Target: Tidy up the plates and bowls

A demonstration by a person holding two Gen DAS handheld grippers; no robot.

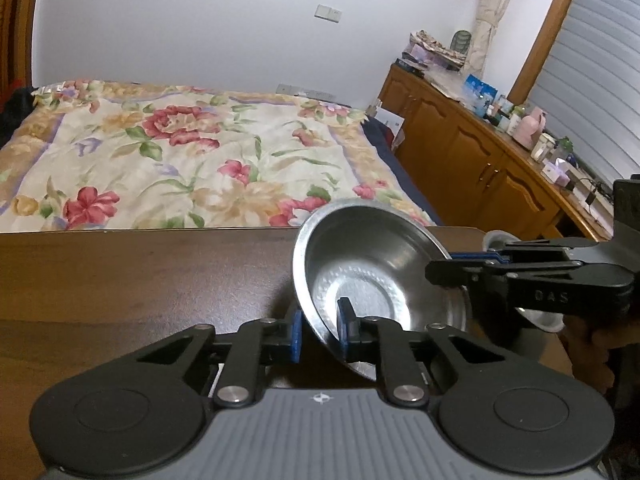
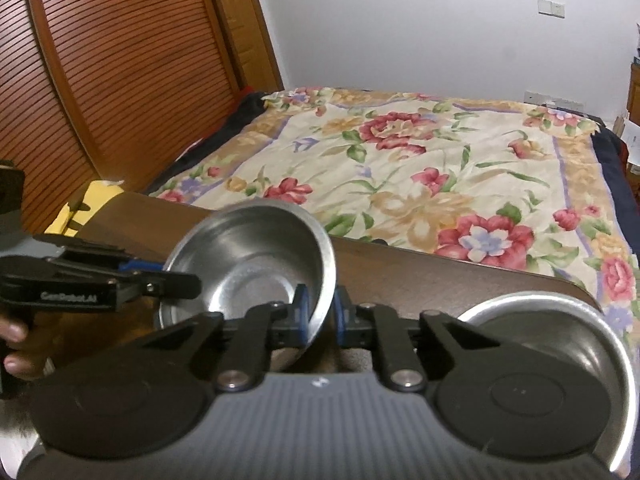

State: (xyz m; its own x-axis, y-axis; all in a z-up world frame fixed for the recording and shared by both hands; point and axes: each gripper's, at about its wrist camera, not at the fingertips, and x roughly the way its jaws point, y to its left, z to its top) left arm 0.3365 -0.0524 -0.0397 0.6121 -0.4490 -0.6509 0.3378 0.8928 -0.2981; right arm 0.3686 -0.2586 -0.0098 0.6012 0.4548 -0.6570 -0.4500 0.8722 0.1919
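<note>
Bowl (image 1: 372,276), steel, tilted, held above the table (image 1: 140,280) near its far edge. Left gripper (image 1: 320,330): blue pads clamped on the bowl's near-left rim, one pad inside, one outside. Right gripper (image 2: 320,312): clamped on the opposite rim in the same manner. Plate (image 2: 560,344), steel, flat on the table near its right edge, partly hidden under the right gripper's body. Second steel vessel (image 1: 548,320) behind the right gripper, mostly hidden. Bed (image 1: 180,152) with floral cover lies beyond the far edge.
</note>
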